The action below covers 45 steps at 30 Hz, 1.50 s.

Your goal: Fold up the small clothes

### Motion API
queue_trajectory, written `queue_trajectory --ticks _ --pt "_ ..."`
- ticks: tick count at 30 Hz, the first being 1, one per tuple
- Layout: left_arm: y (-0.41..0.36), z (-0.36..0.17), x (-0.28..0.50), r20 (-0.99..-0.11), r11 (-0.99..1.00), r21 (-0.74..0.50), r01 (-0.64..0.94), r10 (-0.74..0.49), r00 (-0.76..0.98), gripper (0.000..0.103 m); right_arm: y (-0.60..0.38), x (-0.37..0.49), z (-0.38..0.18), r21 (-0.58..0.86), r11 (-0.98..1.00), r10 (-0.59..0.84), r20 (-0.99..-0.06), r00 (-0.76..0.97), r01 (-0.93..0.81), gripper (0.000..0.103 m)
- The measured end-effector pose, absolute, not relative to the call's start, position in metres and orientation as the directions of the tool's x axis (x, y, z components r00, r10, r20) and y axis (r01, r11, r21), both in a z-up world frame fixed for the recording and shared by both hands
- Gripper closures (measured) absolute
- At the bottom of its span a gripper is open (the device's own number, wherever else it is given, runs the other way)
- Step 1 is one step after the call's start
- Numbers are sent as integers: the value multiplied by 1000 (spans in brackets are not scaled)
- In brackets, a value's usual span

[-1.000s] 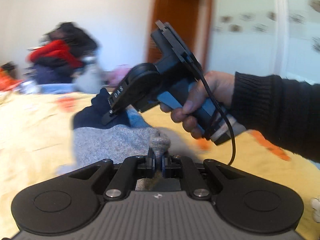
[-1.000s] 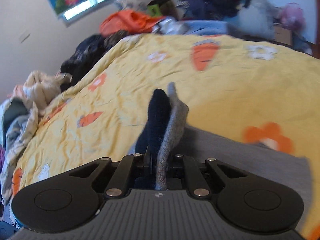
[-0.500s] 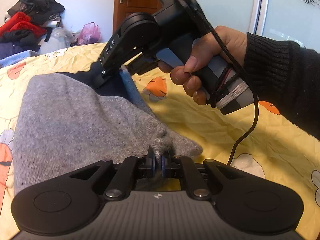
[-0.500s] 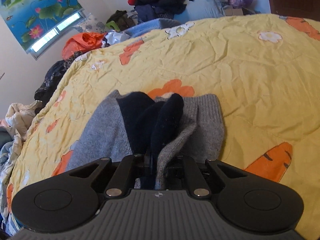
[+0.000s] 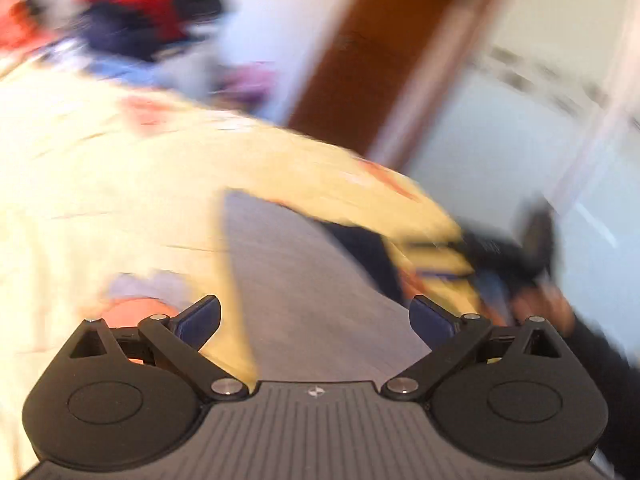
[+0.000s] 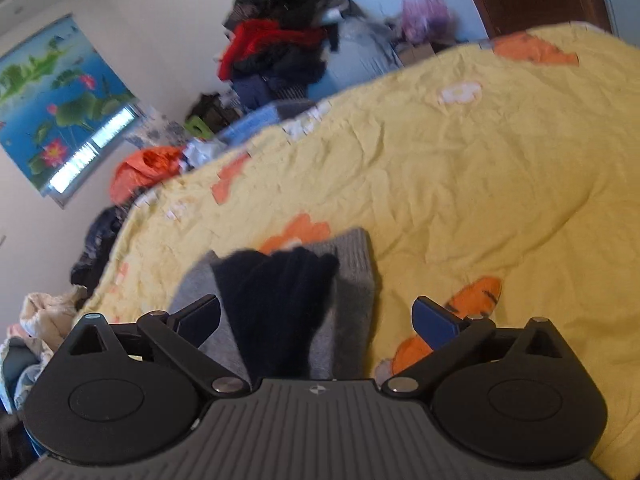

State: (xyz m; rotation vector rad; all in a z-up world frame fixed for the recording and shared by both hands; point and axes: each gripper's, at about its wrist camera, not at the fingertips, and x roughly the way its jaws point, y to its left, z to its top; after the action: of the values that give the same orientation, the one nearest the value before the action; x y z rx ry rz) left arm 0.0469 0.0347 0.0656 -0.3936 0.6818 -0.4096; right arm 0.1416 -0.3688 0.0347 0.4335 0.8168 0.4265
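Observation:
A small grey knit garment (image 5: 304,280) with a dark navy part (image 6: 276,300) lies folded on the yellow bedspread (image 6: 460,184). My left gripper (image 5: 316,316) hangs over its grey side, jaws opening wide, pads clear of the cloth; this view is badly blurred. My right gripper (image 6: 316,316) is over the navy end, jaws opening wide too, the cloth lying between them untouched. In the left wrist view the right gripper (image 5: 516,256) shows blurred at the right edge, with the person's hand (image 5: 540,308) on it.
Piles of clothes (image 6: 280,40) stand beyond the bed's far edge. An orange bundle (image 6: 144,168) and more laundry (image 6: 44,320) lie along the left side. A brown door (image 5: 384,52) and pale glass panels (image 5: 520,120) are behind the bed.
Both grippers, shut on the garment before, now stand wide open with the cloth dropped flat on the bed. The left view swung sideways and rolled; the right gripper drew off to its right edge.

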Motion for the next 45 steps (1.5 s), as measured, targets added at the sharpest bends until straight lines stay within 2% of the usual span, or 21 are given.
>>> queue_trajectory --ticks 4,7,9,10,11,12,15,16,21,25,27,28,31,32,34,35,36,40,43,44,45 --pt "65 28 107 -579 757 -653 32 -526 622 2 -345 150 13 505 844 510 -646 569 -183 1" --pt "61 7 137 -602 732 -681 18 -573 556 3 -332 151 11 477 852 505 -639 580 -215 0" --pt "46 2 147 -581 726 -685 62 -595 556 4 -330 151 13 474 853 502 -630 592 -219 0" --pt "40 1 150 -577 724 -686 72 -601 552 18 -328 152 13 476 851 505 -623 598 -223 1" --pt "32 0 157 -589 731 -678 76 -602 540 37 -329 151 14 479 848 509 -617 601 -227 8" --pt "23 3 162 -618 741 -668 71 -606 501 61 -327 151 14 494 838 524 -612 593 -231 29" --pt "9 20 161 -657 794 -602 89 -555 510 68 -325 152 13 567 800 563 -599 570 -195 66" --pt "4 23 159 -664 808 -581 101 -541 515 70 -325 152 14 585 790 570 -589 573 -184 66" --pt "28 52 155 -641 822 -552 138 -524 560 72 -304 154 27 637 743 618 -537 575 -204 69" --pt "51 72 174 -651 887 -446 120 -414 636 72 -272 171 38 707 663 691 -450 565 -247 69" --pt "59 74 185 -662 910 -400 111 -370 651 71 -255 182 40 706 660 690 -435 578 -257 69" --pt "62 71 189 -672 922 -373 108 -349 653 66 -248 189 35 694 675 678 -449 582 -251 69" --pt "72 54 189 -735 936 -350 16 -286 615 63 -235 205 13 621 774 567 -595 570 -122 55" --pt "77 51 180 -723 925 -381 4 -301 623 61 -238 202 8 637 762 577 -590 565 -112 50" --pt "90 50 149 -661 883 -468 33 -374 650 43 -245 184 12 664 734 617 -562 551 -145 35" --pt "96 47 132 -640 865 -499 46 -404 653 37 -249 171 16 657 736 624 -561 545 -166 23" --pt "100 43 116 -625 848 -526 60 -433 650 34 -253 156 20 646 739 627 -554 547 -191 17" --pt "111 14 74 -623 780 -624 38 -527 579 35 -269 107 16 686 698 686 -556 469 -206 19" --pt "114 6 61 -565 730 -682 43 -563 603 36 -260 80 11 687 691 697 -550 460 -226 24" --pt "112 7 60 -569 729 -684 33 -562 600 41 -256 75 10 686 692 695 -548 465 -226 35" --pt "109 7 62 -579 726 -687 24 -568 585 65 -249 74 7 682 696 695 -559 452 -227 58"
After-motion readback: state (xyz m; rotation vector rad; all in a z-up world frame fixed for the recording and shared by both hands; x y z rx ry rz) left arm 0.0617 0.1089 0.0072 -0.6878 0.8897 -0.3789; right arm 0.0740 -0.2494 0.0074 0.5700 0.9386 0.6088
